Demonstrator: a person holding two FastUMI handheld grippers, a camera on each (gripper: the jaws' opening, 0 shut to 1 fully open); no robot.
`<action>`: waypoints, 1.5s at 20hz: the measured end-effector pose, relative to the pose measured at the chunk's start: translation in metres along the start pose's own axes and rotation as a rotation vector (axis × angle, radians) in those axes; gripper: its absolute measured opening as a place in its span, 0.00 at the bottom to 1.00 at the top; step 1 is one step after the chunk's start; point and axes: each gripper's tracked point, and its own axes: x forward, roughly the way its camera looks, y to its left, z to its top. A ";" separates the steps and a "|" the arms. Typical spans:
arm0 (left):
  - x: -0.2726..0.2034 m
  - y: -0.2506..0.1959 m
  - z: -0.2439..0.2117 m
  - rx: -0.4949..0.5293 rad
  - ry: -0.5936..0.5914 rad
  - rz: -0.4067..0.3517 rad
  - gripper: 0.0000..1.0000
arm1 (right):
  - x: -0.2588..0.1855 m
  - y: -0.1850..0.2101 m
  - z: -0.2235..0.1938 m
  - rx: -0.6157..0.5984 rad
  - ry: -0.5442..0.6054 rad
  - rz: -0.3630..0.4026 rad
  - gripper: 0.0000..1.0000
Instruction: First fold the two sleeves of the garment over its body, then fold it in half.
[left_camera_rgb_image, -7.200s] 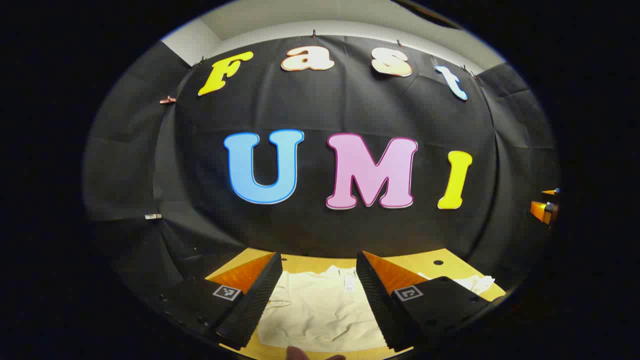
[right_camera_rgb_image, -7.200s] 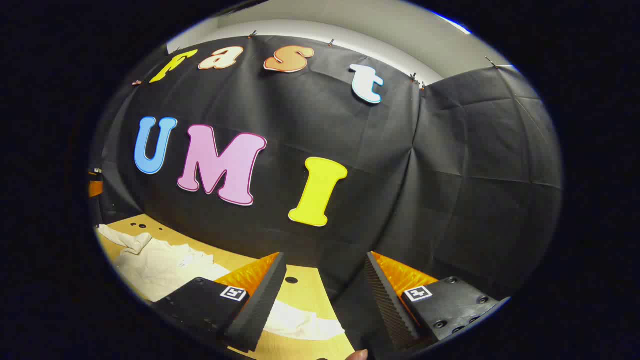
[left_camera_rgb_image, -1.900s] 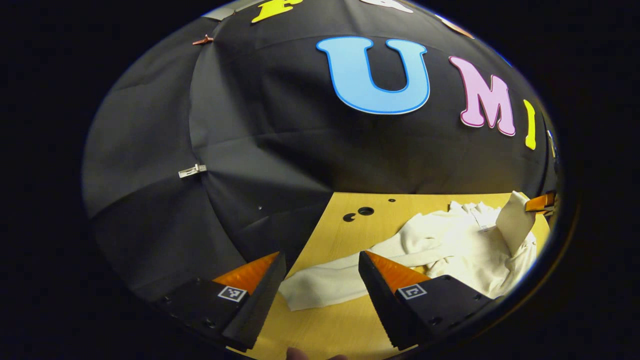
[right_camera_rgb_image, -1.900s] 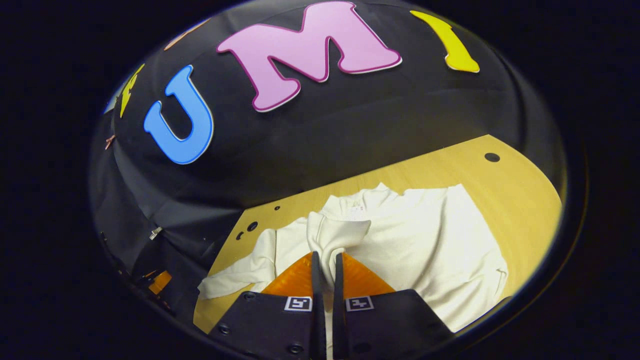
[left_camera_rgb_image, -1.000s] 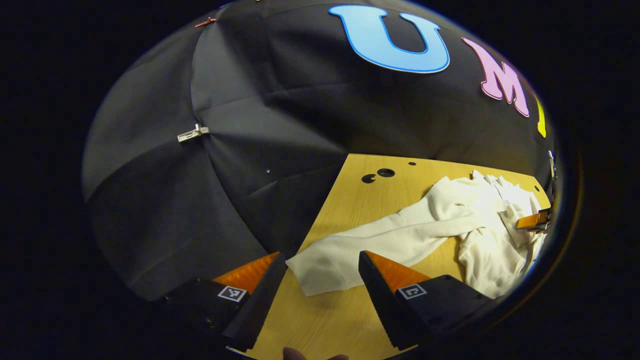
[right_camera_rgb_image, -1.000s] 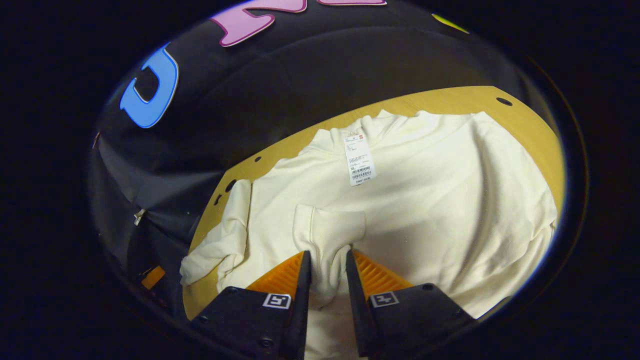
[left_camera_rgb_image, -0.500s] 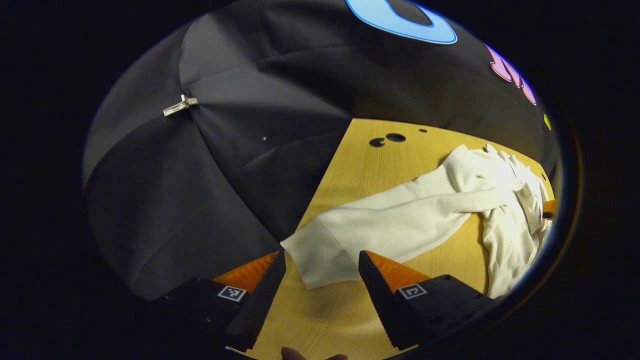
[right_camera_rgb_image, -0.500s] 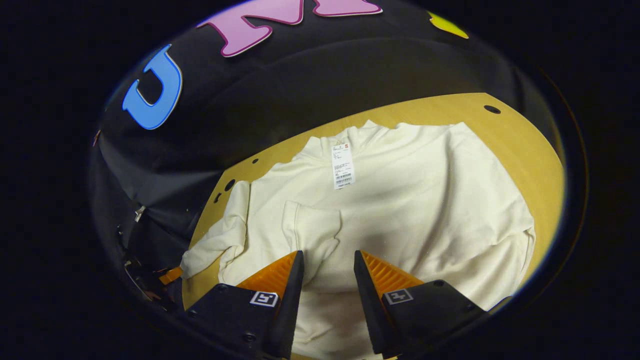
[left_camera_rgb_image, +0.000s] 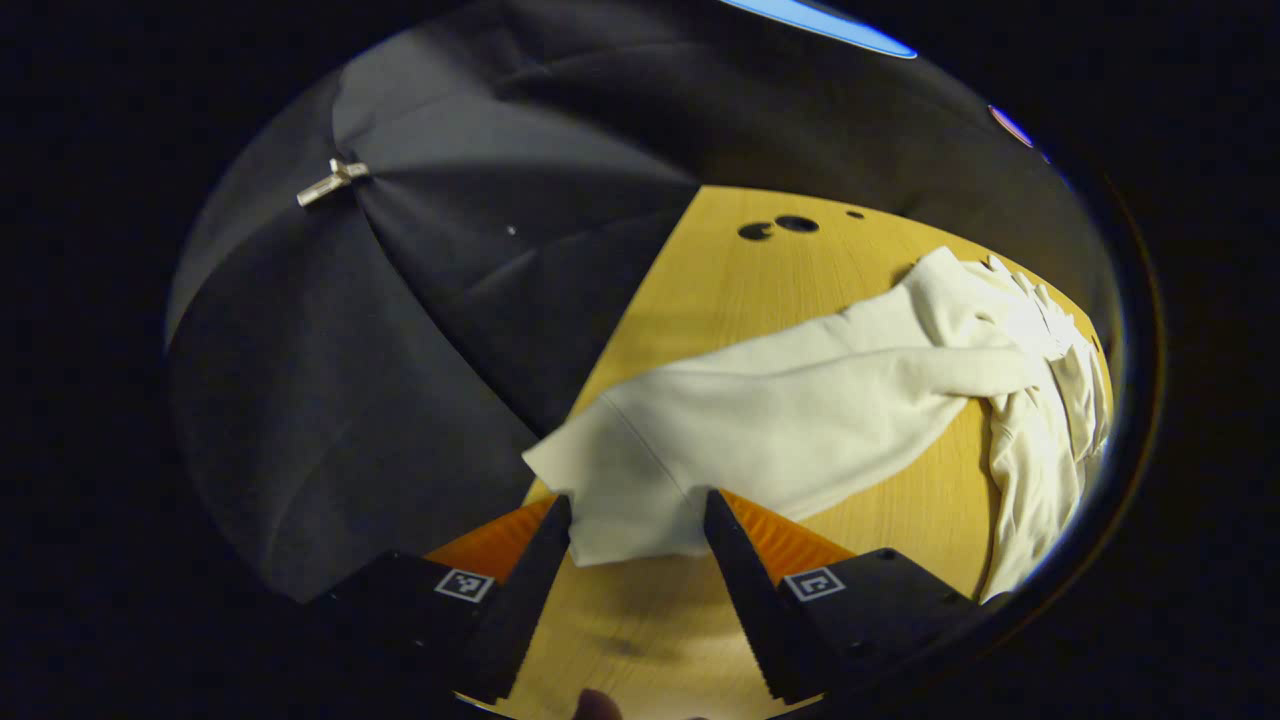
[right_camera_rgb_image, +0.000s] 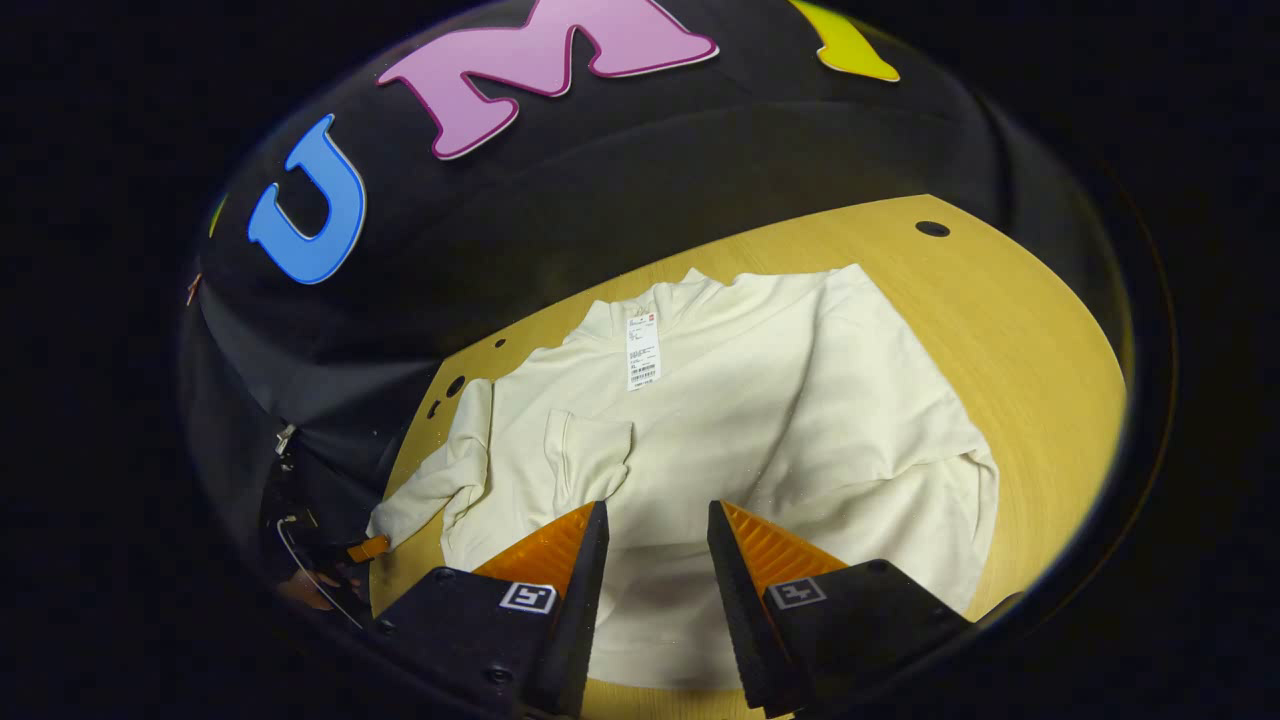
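Although the left gripper view brings the cuff (left_camera_rgb_image: 625, 500) of the outstretched sleeve (left_camera_rgb_image: 800, 410) right between the fingers of the left gripper (left_camera_rgb_image: 630, 560), it is hard to make out whether either finger touches the cloth; the jaws stand wide apart, released, with the cuff end lying on the wooden table (left_camera_rgb_image: 720, 290) at the table's edge. The body of the cream sweatshirt (left_camera_rgb_image: 1040, 400) is squeezed against the right rim of that view and cut off there, so its shape cannot be read from this side. In the right gripper view the sweatshirt (right_camera_rgb_image: 780, 420) lies flat on the table (right_camera_rgb_image: 1020, 320), collar toward the booth wall, a paper tag (right_camera_rgb_image: 643, 351) hanging below the collar (its print too small to make out). One sleeve already rests folded over the body, its cuff (right_camera_rgb_image: 590, 455) just beyond the right gripper (right_camera_rgb_image: 650, 570), whose fingers are spread and hold nothing. The other gripper (right_camera_rgb_image: 368, 547) appears small and dim at the lower left edge, probably at the far sleeve's end. Compared with half a second ago, the left gripper has closed in on the cuff, which then lay just ahead of the fingertips, and the right gripper has drawn back from the garment.
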 end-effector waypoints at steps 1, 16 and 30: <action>-0.002 -0.008 -0.002 -0.021 0.010 -0.039 0.87 | -0.008 -0.005 0.003 0.009 -0.010 -0.001 0.62; -0.039 -0.028 0.036 -0.119 -0.103 -0.066 0.07 | -0.106 -0.106 0.005 0.102 -0.094 -0.086 0.61; -0.164 -0.209 0.133 0.017 -0.375 -0.307 0.06 | -0.140 -0.156 0.015 0.155 -0.114 -0.061 0.61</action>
